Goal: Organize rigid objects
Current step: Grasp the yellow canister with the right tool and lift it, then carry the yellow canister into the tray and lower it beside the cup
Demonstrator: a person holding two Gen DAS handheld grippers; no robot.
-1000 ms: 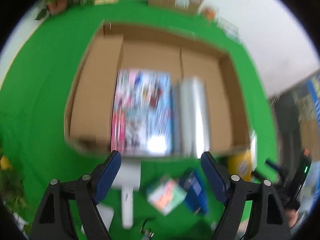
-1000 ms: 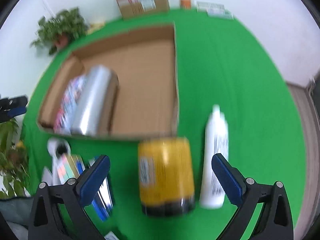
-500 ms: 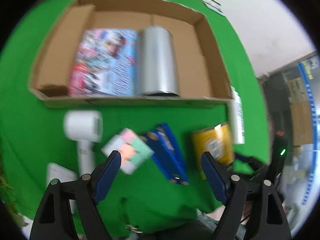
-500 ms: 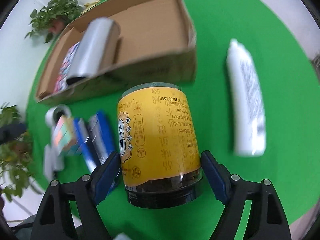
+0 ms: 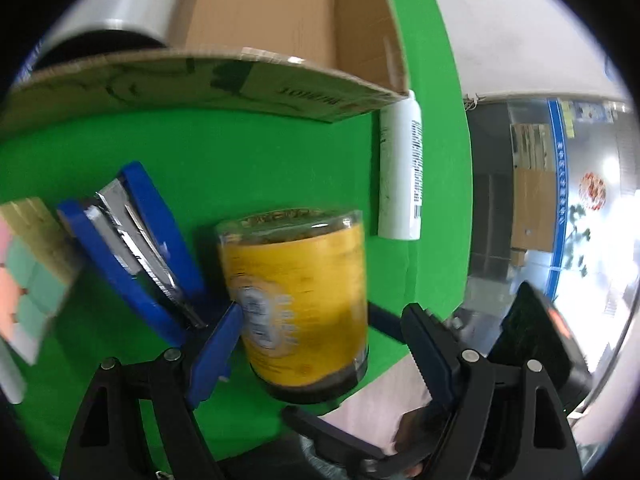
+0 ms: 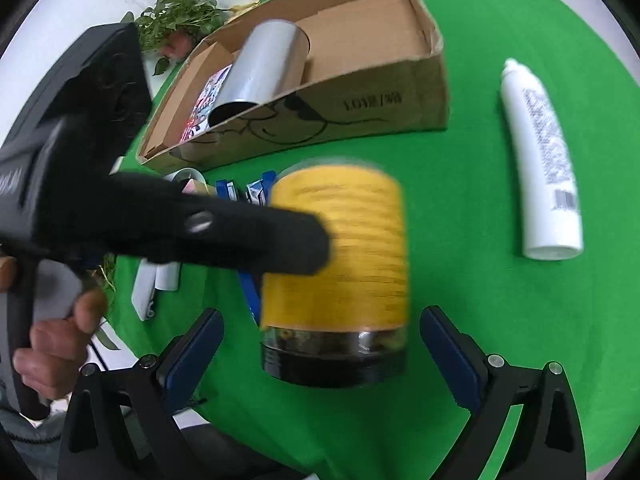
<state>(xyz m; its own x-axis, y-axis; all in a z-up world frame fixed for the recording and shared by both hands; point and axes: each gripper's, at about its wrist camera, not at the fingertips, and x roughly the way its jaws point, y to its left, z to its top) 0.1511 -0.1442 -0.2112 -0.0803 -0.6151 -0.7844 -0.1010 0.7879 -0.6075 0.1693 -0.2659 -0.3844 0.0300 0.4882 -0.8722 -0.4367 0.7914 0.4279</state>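
Progress: silver cylinder (image 6: 266,64) and magazine (image 6: 208,92) already in cardboard box (image 6: 360,100), upper frame | Left: yellow jar (image 6: 336,256) at centre, white bottle (image 6: 540,160) right, on green worktop (image 6: 460,300) | Claws: right claw (image 6: 320,356) wide around jar; left claw (image 5: 320,344) wide (ungripped) | Writing: box print unreadable, jar label blurred

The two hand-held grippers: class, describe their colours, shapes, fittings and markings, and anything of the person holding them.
Each hand-held gripper, left and right, has black triangular cut-out finger frames with silver round bolts and flat blue pads. The right view shows the left one's bulky black body with faint pale lettering, gripped by a bare hand. A grey sleeve edge shows low down. No cables are clearly visible.
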